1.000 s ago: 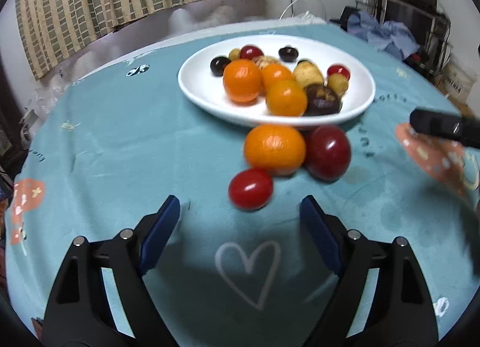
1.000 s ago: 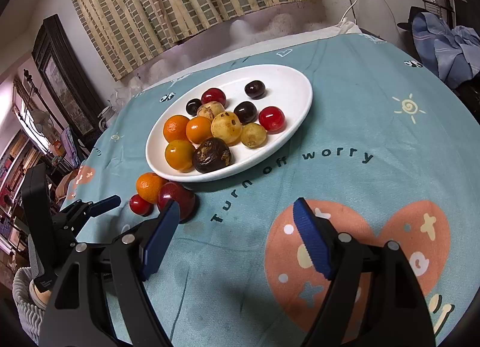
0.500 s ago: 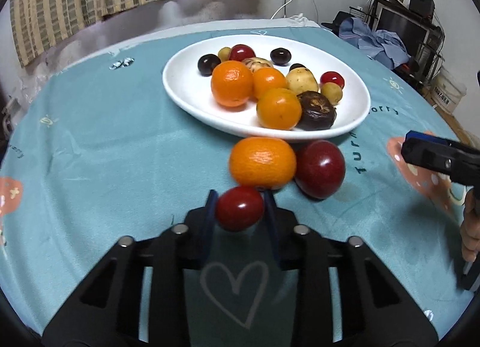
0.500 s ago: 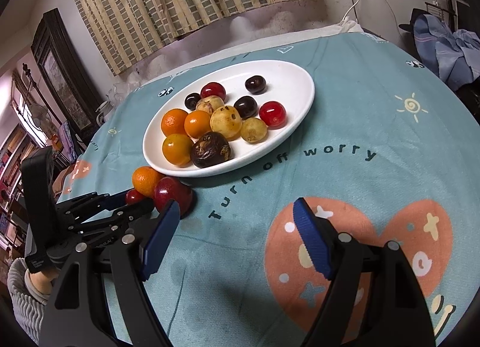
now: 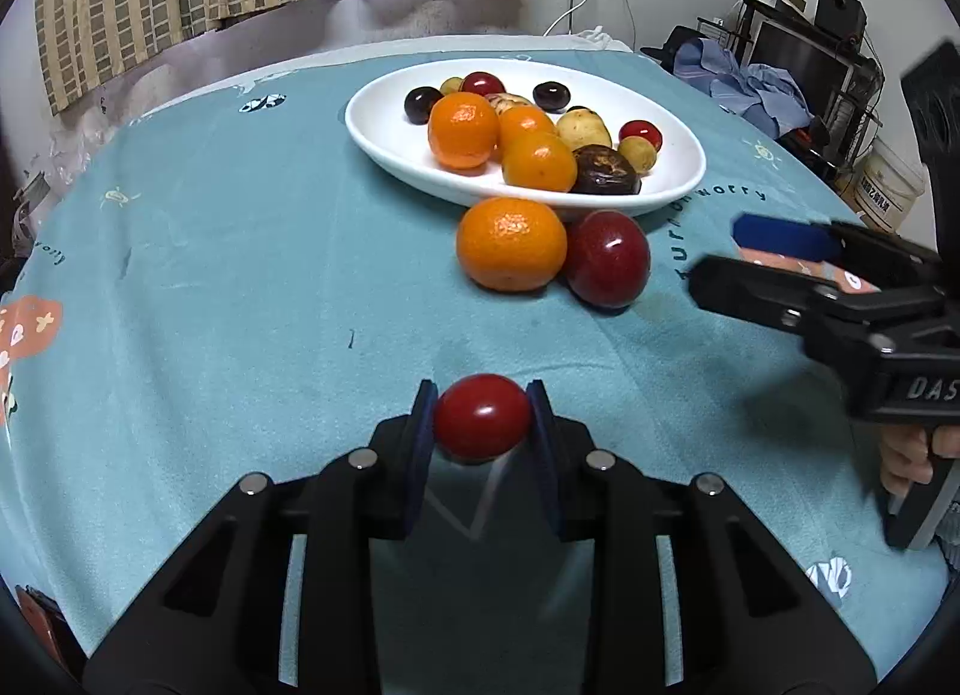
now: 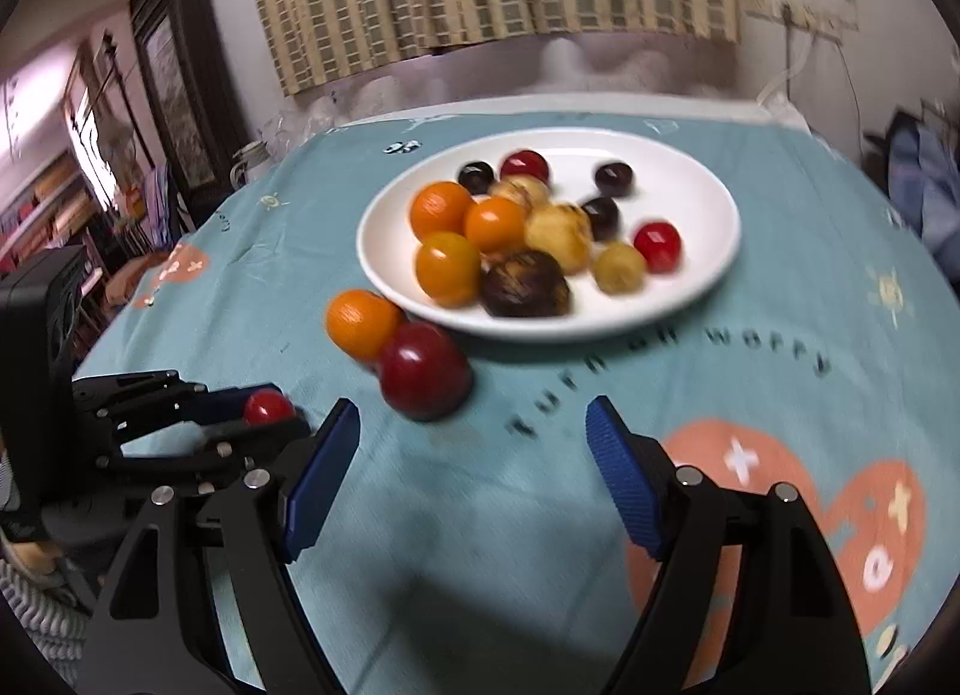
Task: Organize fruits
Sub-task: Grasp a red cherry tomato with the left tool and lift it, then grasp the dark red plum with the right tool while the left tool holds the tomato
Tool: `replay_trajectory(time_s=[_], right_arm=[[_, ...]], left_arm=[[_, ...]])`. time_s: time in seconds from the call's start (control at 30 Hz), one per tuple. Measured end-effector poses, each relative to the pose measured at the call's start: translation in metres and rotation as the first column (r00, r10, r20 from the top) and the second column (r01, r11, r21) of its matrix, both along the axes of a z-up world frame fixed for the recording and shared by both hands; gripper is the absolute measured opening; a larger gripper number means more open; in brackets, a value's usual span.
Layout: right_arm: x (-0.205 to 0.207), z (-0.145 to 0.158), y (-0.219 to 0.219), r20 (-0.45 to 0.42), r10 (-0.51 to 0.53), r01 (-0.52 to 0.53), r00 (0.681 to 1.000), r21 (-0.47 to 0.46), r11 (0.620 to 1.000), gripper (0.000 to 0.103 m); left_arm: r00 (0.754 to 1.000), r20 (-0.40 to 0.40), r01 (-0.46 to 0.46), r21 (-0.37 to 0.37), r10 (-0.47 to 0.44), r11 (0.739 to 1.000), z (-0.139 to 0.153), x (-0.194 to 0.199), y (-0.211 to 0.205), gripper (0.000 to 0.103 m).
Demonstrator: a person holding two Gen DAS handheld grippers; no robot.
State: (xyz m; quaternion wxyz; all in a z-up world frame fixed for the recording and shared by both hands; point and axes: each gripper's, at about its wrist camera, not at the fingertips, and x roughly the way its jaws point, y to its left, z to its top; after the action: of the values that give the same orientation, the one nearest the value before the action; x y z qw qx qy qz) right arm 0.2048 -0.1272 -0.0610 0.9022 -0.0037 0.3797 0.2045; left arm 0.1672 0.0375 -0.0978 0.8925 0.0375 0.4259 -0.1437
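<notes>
Item: left gripper (image 5: 482, 419), clenched on a small red cherry tomato (image 5: 482, 416), pads pressing it from both sides, fruit clear of the cloth.
Item: right gripper (image 6: 471, 464), jaws wide, nothing between them.
Item: orange mandarin (image 5: 511, 243) and dark red plum (image 5: 607, 258), touching each other, ahead of my left jaws and hard against the near rim of the white plate (image 5: 390, 113); the plum lies just ahead-left of my right jaws.

Risks, as I judge them: the tomato is smooth and round, held only at its flanks, so a jolt could squirt it out. My two grippers stand close and could collide. Nudging the plum may roll the mandarin away.
</notes>
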Motion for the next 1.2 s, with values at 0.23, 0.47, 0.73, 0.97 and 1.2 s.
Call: replay_trajectory(time_s=[0.23,0.47,0.73,0.97,1.2], right_arm=[[0.028,-0.015,0.000,-0.077,-0.022,0.020,0.997,-0.025,0.999,0.077],[-0.009,-0.005,-0.042,-0.011,-0.105,0.105,0.994,-0.042,0.994,0.077],[0.019,-0.020,0.018,-0.024,-0.039,0.035,0.999,-0.125,0.992,0.073],[0.015,-0.019,-0.008,-0.052,-0.065,0.061,0.997,-0.070,0.996,0.073],[-0.006,0.001,-0.034,0.004,-0.115,0.115,0.993,-0.044,0.992,0.071]], left_arm=[[1.000,-0.003,0.003,0.014,-0.002,1.000,-0.001,-0.001,-0.003,0.033],[1.000,-0.001,0.008,0.026,-0.008,1.000,-0.001,-0.001,-0.005,0.036],[1.000,-0.002,0.015,0.023,-0.015,1.000,-0.001,0.000,-0.006,0.039],[1.000,-0.003,0.027,0.024,-0.027,0.999,-0.001,-0.001,-0.008,0.043],[1.000,0.000,0.028,0.037,-0.028,0.999,-0.001,-0.001,-0.010,0.044]])
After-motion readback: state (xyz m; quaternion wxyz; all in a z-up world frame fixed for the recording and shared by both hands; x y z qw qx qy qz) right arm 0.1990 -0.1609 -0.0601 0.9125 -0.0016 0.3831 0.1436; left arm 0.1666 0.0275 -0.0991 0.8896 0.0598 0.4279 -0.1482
